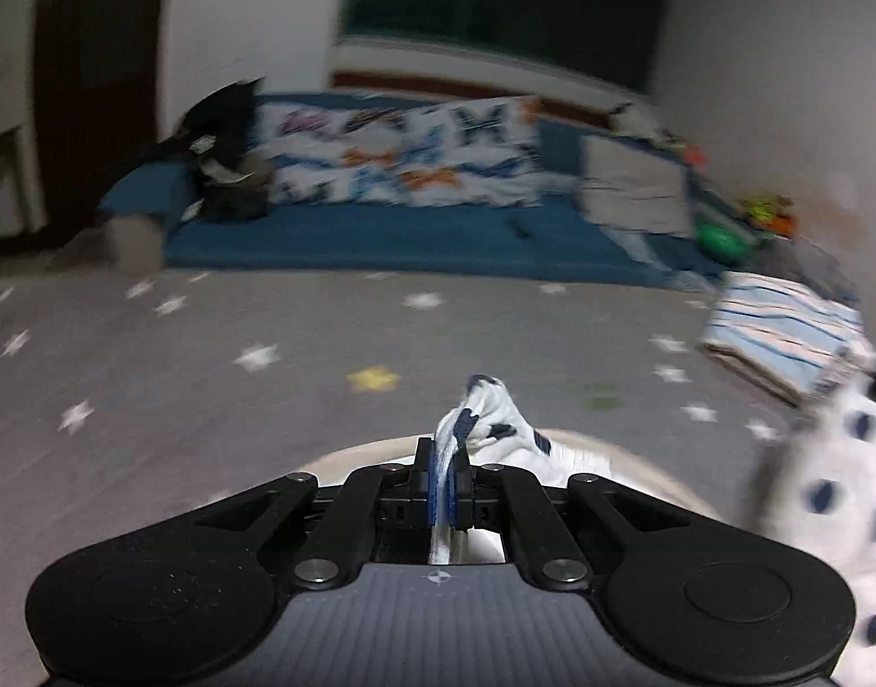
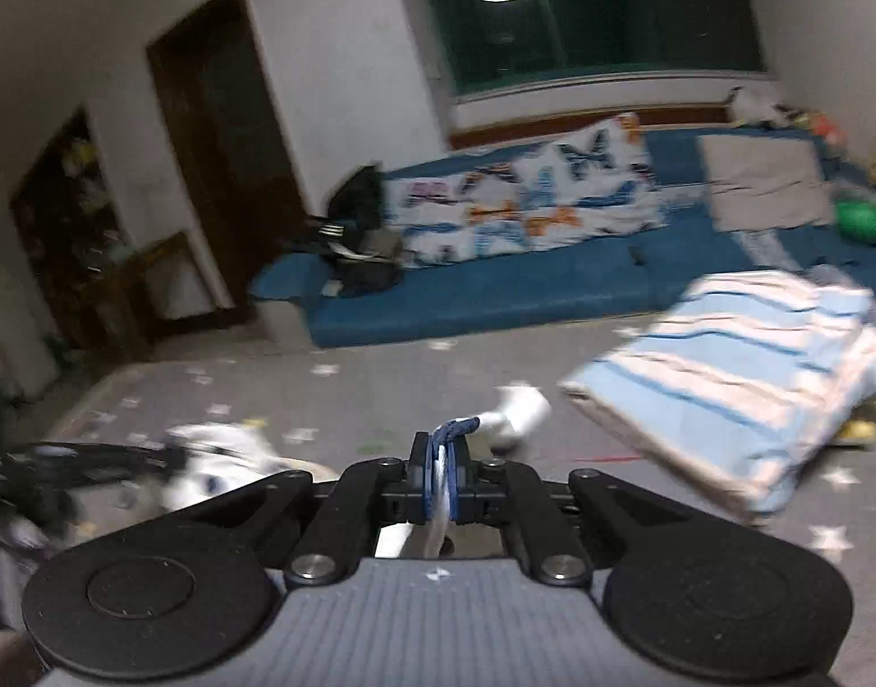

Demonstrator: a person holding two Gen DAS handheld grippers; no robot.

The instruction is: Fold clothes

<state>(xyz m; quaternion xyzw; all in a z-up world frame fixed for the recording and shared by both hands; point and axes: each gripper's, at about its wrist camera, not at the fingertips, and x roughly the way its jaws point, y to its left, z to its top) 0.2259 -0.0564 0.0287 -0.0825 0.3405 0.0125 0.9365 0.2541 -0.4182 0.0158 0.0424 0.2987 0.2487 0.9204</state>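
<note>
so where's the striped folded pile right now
The striped folded pile lies on the grey star-print mat at the right of both wrist views, just in front of the blue mattress.

White navy-dotted garment (image 1: 498,429), bunched, pinched above grey star-patterned mat (image 1: 209,378)

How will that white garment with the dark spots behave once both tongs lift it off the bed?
Probably floppy: the spotted garment bunches into folds where the left tongs pinch it. Likely light, since a thin edge in the right tongs seems to carry it. Expect the loose cloth to sag and swing.
</note>
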